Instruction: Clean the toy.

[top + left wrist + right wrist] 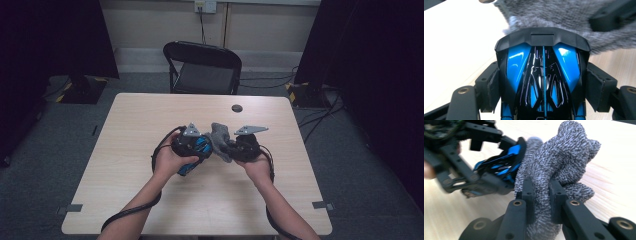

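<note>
A glossy blue and black toy-like body sits between the pads of my left gripper, which press on its two sides. Seen from above, the left gripper and the blue and black body are over the middle of the table. My right gripper is shut on a fuzzy grey cloth, pinched between its two fingers. The grey cloth hangs between both grippers and lies against the front end of the blue and black body. The right gripper faces the left one closely.
The light wooden table has a small dark round spot near its far edge. A black folding chair stands beyond the table. Dark curtains hang at both sides, and cables trail on the floor at the right.
</note>
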